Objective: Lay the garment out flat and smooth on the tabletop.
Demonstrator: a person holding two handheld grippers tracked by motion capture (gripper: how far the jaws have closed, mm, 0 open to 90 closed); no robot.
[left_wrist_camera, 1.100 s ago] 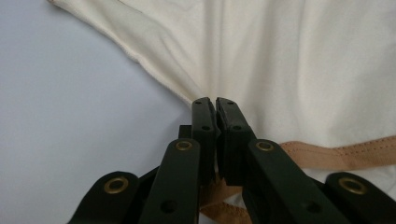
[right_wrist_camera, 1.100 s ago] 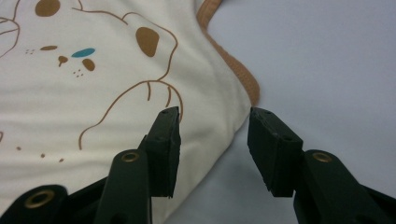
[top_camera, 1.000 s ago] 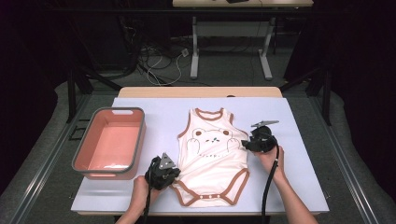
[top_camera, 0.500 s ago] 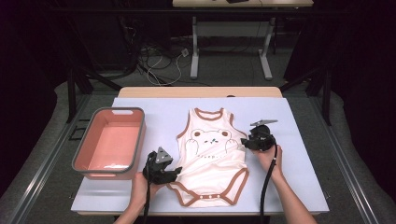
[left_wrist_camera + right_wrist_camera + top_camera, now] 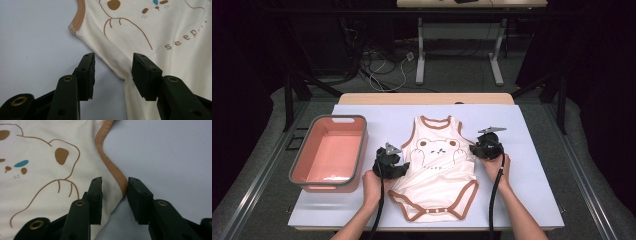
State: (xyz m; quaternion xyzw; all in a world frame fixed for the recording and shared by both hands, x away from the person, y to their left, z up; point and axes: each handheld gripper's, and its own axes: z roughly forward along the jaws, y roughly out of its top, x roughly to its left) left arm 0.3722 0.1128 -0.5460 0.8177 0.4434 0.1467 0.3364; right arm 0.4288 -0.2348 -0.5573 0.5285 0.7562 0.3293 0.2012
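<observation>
A cream baby bodysuit (image 5: 439,170) with brown trim and a bear print lies flat on the white table cover, neck away from me. My left gripper (image 5: 403,168) is at its left side seam. In the left gripper view the open jaws (image 5: 113,72) straddle the garment's edge (image 5: 162,30); they opened from shut and have just been closing a little. My right gripper (image 5: 473,148) is at the right armhole. Its jaws (image 5: 115,195) have just been closing, with the brown trim (image 5: 110,167) between them and the pads not pressing on it.
An empty pink bin (image 5: 332,157) with a grey rim stands at the left of the table cover (image 5: 532,190). Beyond the table's far edge the floor carries cables and another table's legs.
My left gripper has moved away from me along the bodysuit's left edge, from near the leg opening to the waist, and its jaws have opened. The right gripper has stayed at the armhole.
</observation>
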